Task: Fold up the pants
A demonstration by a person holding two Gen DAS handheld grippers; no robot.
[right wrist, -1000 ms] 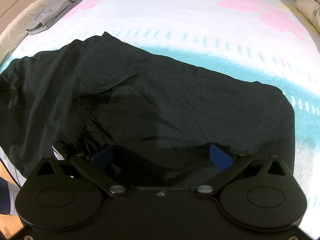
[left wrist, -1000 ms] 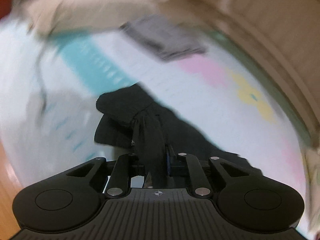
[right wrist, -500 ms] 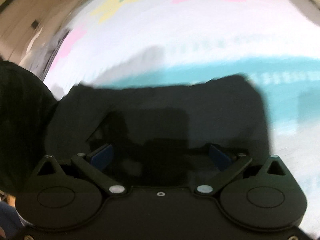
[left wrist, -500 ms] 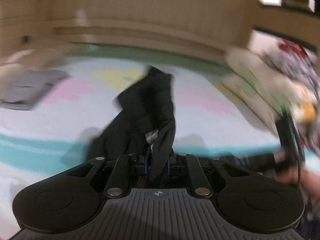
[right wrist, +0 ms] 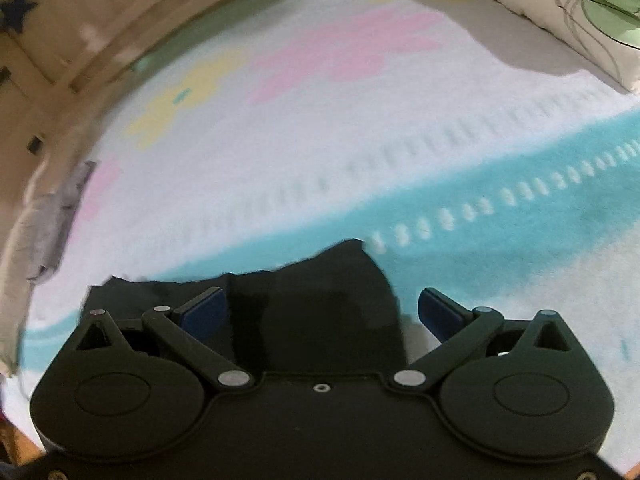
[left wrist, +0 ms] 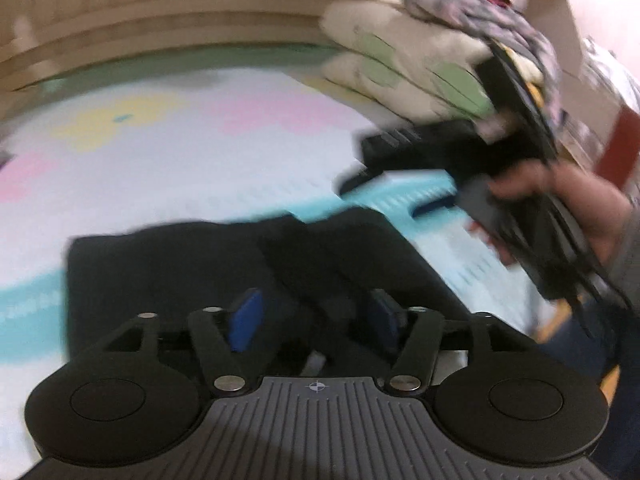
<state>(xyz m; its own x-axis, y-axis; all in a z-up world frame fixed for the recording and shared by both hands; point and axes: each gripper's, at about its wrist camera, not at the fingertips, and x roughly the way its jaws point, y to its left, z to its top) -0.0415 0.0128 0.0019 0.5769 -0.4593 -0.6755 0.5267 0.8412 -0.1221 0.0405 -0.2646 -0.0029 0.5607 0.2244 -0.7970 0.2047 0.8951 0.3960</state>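
My view: the blanket [right wrist: 360,128] runs bare and wide to the wooden rail [left wrist: 168,36]. The folded black pants [left wrist: 248,264] lie near its front edge. My left gripper [left wrist: 316,316] has just been opening, cloth loose between its spread fingers; my right gripper [right wrist: 320,312] is spread wide over the pants' corner.

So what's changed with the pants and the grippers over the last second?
The left gripper carried a bunched end of the black pants across, and its jaws have just been opening, leaving the cloth folded on the blanket. The right gripper stayed open above the pants.
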